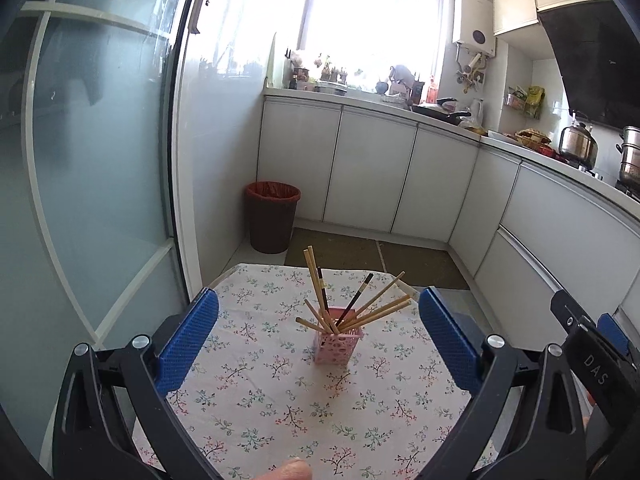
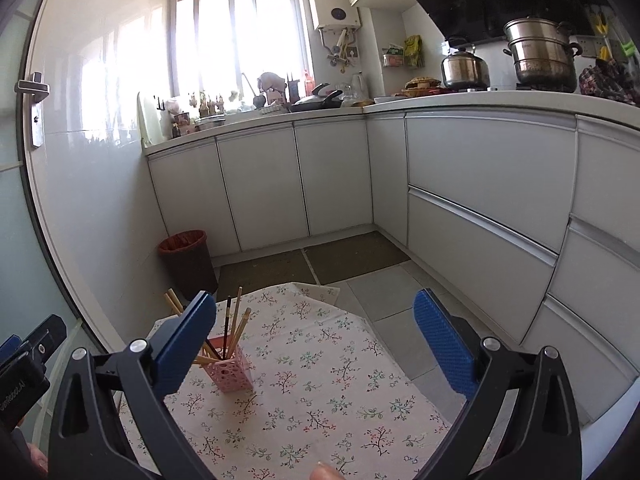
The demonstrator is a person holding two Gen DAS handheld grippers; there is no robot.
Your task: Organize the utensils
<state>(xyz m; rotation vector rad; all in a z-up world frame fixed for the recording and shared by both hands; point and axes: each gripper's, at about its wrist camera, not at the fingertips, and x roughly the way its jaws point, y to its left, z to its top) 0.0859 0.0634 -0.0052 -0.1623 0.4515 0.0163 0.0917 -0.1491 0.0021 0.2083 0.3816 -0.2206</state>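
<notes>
A pink perforated holder (image 1: 338,340) stands upright on the floral tablecloth (image 1: 280,400). Several wooden chopsticks (image 1: 380,308) and two dark ones fan out of it. My left gripper (image 1: 318,340) is open and empty, its blue pads wide apart, with the holder seen between them farther off. In the right wrist view the holder (image 2: 231,368) sits at the left, just beside the left blue pad (image 2: 184,344). My right gripper (image 2: 314,344) is open and empty above the cloth (image 2: 320,400). The other gripper's body shows at the right edge (image 1: 592,344).
A brown waste bin (image 1: 272,216) stands on the floor beyond the table by the glass door (image 1: 100,160). White cabinets (image 2: 480,184) line the back and right, with pots (image 2: 536,56) on the counter. The table's far edge (image 2: 316,286) drops to the tiled floor.
</notes>
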